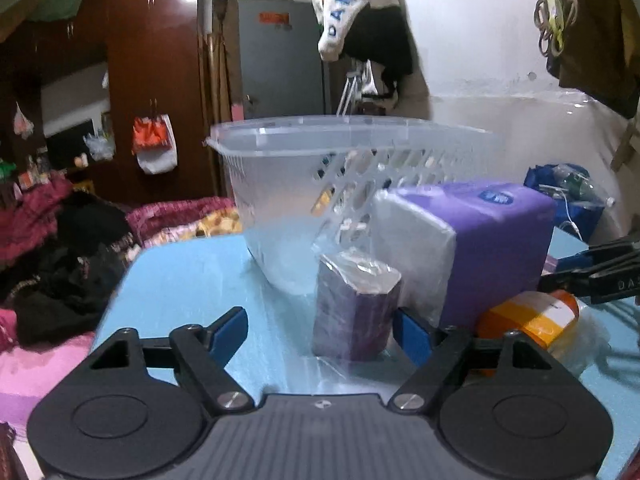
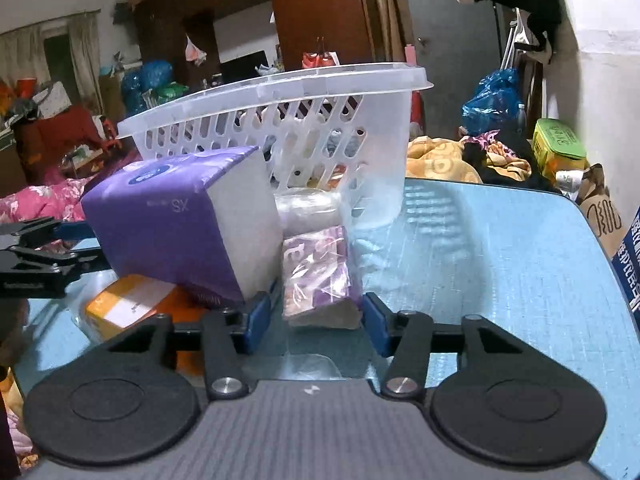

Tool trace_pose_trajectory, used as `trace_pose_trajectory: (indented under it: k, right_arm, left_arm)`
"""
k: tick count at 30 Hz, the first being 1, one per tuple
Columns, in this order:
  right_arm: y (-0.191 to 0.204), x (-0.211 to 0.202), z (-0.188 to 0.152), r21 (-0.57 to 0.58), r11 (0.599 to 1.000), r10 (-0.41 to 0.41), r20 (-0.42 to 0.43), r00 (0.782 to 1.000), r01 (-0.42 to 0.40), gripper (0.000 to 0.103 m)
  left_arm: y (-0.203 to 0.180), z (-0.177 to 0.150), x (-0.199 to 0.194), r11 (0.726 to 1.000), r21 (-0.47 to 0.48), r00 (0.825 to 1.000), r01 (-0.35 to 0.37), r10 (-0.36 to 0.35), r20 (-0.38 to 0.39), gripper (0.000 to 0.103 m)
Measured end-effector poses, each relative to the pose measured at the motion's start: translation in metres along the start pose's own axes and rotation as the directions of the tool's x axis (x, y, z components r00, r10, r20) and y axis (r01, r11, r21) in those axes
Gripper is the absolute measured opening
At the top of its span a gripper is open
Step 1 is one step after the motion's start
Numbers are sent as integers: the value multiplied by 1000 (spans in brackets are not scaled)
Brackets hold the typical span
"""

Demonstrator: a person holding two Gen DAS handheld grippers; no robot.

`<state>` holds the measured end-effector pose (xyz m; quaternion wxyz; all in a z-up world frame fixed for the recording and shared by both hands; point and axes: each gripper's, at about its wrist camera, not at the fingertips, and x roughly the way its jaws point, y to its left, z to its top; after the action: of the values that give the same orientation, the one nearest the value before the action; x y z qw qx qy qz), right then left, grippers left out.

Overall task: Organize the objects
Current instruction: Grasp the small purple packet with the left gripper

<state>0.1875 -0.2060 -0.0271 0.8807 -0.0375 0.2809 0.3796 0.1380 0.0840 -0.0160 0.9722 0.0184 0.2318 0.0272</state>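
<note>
Two grippers sit low over the blue desk [image 2: 500, 248] as I work the rig remotely. In the left wrist view my left gripper [image 1: 320, 330] has its blue-tipped fingers spread wide, pinching nothing; a small purple tissue pack [image 1: 354, 306] in clear wrap stands on the desk between them, close to the right-hand fingertip, though I cannot tell whether they touch. In the right wrist view my right gripper [image 2: 312, 322] is likewise spread apart, and the same small pack [image 2: 320, 276] lies tilted just ahead of the gap between its fingers.

Beside that pack rests a large purple tissue block [image 2: 180, 224], one end propped on an orange-and-white box [image 2: 132, 306] wrapped in clear plastic, so the block sits tilted. Seen from the left wrist, the block [image 1: 480, 248] is to the right of the small pack and the orange box [image 1: 528, 316] peeks out below it, with the other gripper's black arm entering from the right edge.

Behind them stands a clear slotted plastic basket [image 2: 280, 120], upright on the desk with some items dimly visible through its walls. Beyond the desk lie a bed heaped with pink and dark bedding [image 1: 60, 248], a brown wardrobe [image 1: 156, 60], and clothes hanging on the white wall [image 1: 360, 20].
</note>
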Motion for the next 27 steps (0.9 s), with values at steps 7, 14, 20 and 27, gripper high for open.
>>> trace_pose_trajectory:
  k: [7,14,20,27]
  right_arm:
    - [15,8,7,-76,995,-74,-43,996,70,56]
    - [11,5,8,-81,993,-85,-16,996,84,47]
    - [10,-12,4,-70,993,-92,49,995,95,46]
    - [2,-34,4,-36,996,-74,133,988,79,46]
  left_arm:
    - [7,1,-3,1000,-26,1000,3,-3,-7,76]
    - [0,12,1,1000,3,1000,-10,10,-3,76]
    - [1,13,3,1000,-17,1000,-7,8,10,48]
    - [3,14,-35,999,-25,990,-32,35,139,47]
